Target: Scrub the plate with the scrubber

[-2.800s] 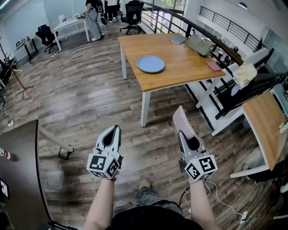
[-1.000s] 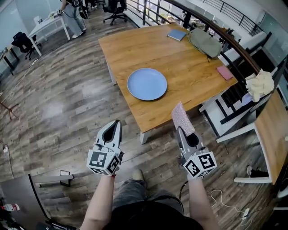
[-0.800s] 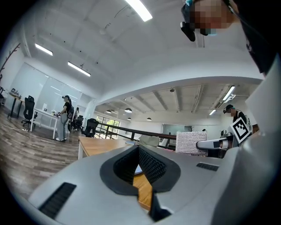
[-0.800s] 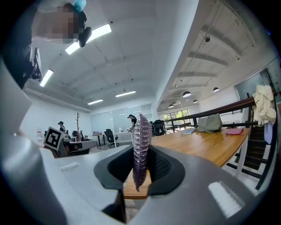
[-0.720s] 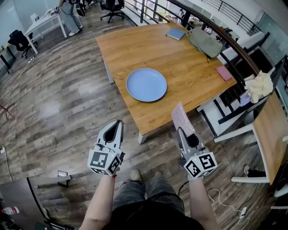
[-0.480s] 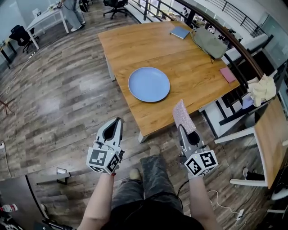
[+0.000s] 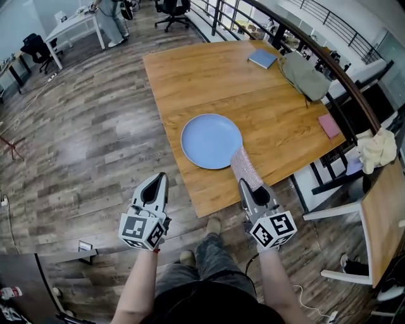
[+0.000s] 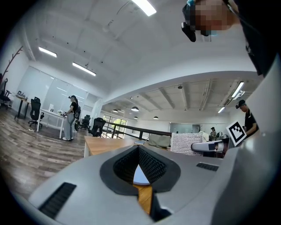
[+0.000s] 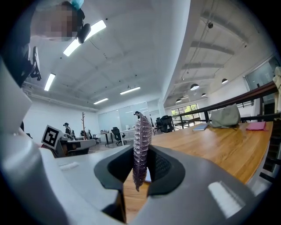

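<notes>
A round blue plate [image 7: 211, 140] lies on the wooden table [image 7: 209, 76], near its front edge. My right gripper [image 7: 249, 187] is shut on a flat speckled scrubber [image 7: 245, 167] that stands up from the jaws; its top overlaps the plate's near right rim in the head view. In the right gripper view the scrubber [image 9: 141, 147] is clamped edge-on between the pads. My left gripper [image 7: 161, 178] hovers over the floor, left of the table's corner, shut and empty. Through its jaws a sliver of the plate [image 8: 139, 175] shows.
A blue notebook [image 7: 261, 59], a grey bag [image 7: 305, 74] and a pink pad [image 7: 330, 125] lie at the table's far right. A dark railing [image 7: 329, 66] runs behind it. A cream cloth [image 7: 378, 150] sits at the right. A person [image 7: 114, 19] stands by a distant white desk.
The table and plate have come nearer in the head view. My right gripper with the scrubber has gone from over the floor to the plate's near rim. The left gripper stays shut.
</notes>
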Motion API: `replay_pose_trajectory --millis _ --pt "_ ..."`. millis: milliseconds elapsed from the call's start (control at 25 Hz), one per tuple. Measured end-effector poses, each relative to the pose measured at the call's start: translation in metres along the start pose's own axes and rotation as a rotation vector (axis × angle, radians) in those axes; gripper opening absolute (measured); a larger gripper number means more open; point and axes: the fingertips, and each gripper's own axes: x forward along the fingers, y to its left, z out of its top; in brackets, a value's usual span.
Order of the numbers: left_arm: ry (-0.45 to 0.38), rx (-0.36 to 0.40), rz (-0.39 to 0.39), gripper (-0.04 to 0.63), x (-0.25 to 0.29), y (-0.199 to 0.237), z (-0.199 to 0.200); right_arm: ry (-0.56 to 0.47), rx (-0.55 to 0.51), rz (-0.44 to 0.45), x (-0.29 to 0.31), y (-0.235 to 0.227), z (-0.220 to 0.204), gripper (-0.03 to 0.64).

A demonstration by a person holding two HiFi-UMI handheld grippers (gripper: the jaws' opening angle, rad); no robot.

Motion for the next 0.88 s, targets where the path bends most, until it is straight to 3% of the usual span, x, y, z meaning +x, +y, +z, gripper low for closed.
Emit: replay_pose_trajectory --millis 520,880 --pt "0.066 -0.03 0.042 -0.003 0.088 0.005 -0.03 0.179 -0.042 0.124 0.071 -0.055 -0.025 0.083" --pt "0.206 -0.086 0.129 0.002 0.101 0.017 -0.084 0.348 -0.318 0.251 0.097 -0.06 -0.067 0.083"
